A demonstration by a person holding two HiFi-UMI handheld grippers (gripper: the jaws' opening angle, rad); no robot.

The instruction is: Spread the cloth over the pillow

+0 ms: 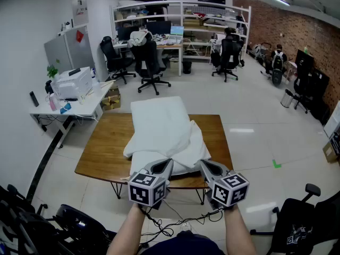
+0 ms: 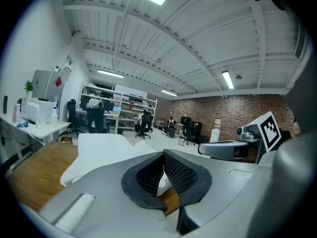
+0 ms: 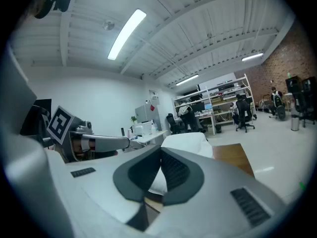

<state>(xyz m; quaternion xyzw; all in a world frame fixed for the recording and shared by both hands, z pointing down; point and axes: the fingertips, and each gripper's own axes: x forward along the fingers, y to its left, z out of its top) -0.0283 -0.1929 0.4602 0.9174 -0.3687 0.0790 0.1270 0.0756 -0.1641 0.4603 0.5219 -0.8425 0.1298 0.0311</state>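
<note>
A white pillow [image 1: 158, 113] lies lengthwise on the wooden table [image 1: 103, 147], with a white cloth [image 1: 183, 147] crumpled over its near end. My left gripper [image 1: 166, 165] and right gripper [image 1: 206, 166] hover side by side at the table's near edge, tips just at the cloth's near hem. In the left gripper view the jaws [image 2: 163, 155] are shut, and the cloth [image 2: 101, 150] shows beyond them, not clamped. The right gripper view shows the same: jaws [image 3: 161, 152] shut, cloth [image 3: 187, 140] ahead. Each gripper appears in the other's view [image 2: 210, 148] [image 3: 114, 143].
A white desk with a printer [image 1: 71, 84] stands left of the table. Office chairs [image 1: 151, 62] and shelving [image 1: 180, 20] fill the back. A black chair [image 1: 300, 222] is at the near right, and cables [image 1: 175, 224] lie on the floor under me.
</note>
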